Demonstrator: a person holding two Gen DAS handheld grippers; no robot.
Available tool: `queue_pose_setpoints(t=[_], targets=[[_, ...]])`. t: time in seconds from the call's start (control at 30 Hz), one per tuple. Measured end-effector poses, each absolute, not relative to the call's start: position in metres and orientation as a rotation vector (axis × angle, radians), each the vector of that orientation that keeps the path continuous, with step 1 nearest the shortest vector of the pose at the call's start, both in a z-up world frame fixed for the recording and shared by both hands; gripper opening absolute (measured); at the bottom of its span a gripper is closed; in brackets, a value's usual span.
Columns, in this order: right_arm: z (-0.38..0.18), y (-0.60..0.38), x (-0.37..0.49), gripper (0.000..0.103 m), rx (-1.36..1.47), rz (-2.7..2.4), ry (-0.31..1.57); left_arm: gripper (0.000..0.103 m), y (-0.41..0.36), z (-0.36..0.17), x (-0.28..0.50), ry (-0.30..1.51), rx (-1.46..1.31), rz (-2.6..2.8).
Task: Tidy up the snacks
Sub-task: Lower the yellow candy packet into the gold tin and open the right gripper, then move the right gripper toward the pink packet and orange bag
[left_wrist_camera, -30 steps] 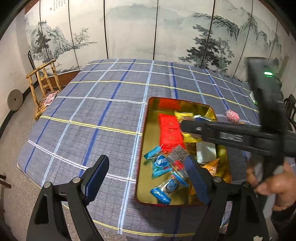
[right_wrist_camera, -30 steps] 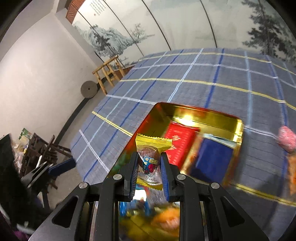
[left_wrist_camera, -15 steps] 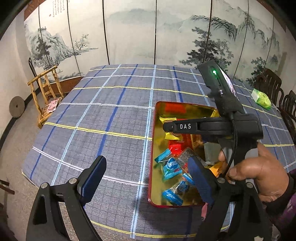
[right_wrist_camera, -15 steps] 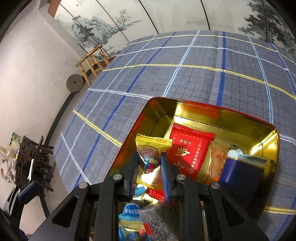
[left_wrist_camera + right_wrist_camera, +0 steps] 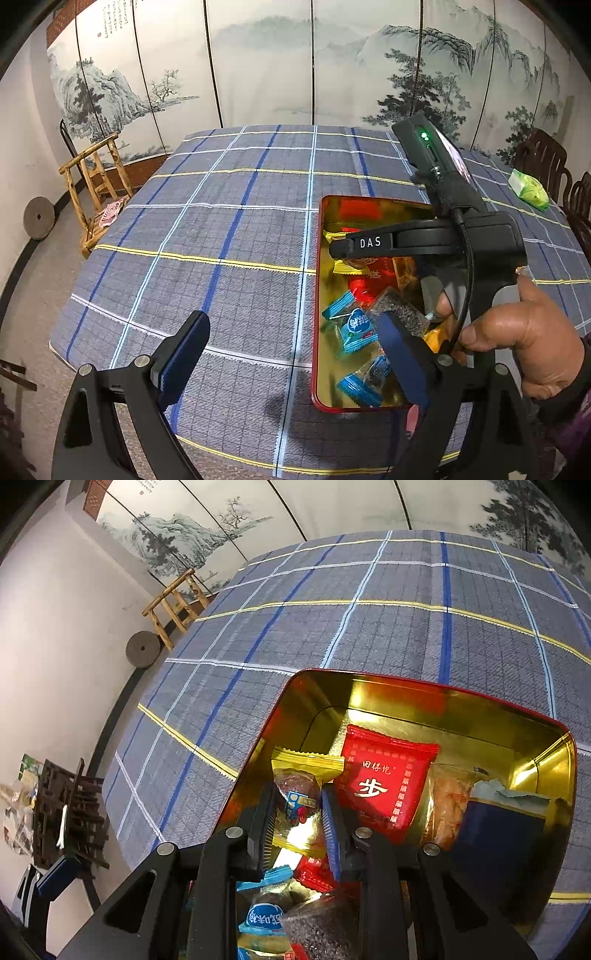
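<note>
A red tin with a gold inside [image 5: 369, 675] lies on the checked tablecloth and holds several wrapped snacks. My right gripper [image 5: 297, 797] is shut on a yellow-wrapped snack [image 5: 299, 771], low inside the tin next to a red packet [image 5: 384, 779]. In the left wrist view the same gripper [image 5: 336, 247] reaches across the tin [image 5: 317, 295] with a hand [image 5: 517, 332] on its handle. My left gripper [image 5: 291, 325] hovers over the tin's near left edge, its jaws opening with nothing held between them. Blue candies [image 5: 356, 326] lie beneath its right finger.
A dark blue box [image 5: 502, 830] and an orange packet fill the tin's right side. A green packet [image 5: 528, 188] lies at the table's far right. A wooden chair [image 5: 96, 192] stands left of the table, dark chairs to the right, a painted screen behind.
My right gripper came down into the tin with the yellow snack still pinched, then settled. The left gripper's jaws spread slightly wider.
</note>
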State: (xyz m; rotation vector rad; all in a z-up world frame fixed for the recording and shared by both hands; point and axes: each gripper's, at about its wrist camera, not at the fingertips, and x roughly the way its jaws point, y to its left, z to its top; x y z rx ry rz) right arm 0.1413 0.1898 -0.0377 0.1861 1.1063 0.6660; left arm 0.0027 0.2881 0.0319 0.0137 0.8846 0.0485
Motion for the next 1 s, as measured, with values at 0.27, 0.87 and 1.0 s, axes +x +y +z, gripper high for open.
queue_pose_setpoints(t=[0.27, 0.87, 1.0], targets=[[-0.038, 0.185, 0.14, 0.031, 0.229, 0.672, 1.099, 0.091, 0.287, 0.029, 0.004, 0.899, 0.023, 0.05], [-0.003, 0.141, 0.097, 0.038, 0.316, 0.735, 0.952, 0.091, 0.278, 0.03, 0.0, 0.902, 0.048, 0.054], [0.011, 0.107, 0.076, 0.038, 0.31, 0.714, 0.865, 0.091, 0.27, 0.031, 0.001, 0.903, 0.063, 0.048]])
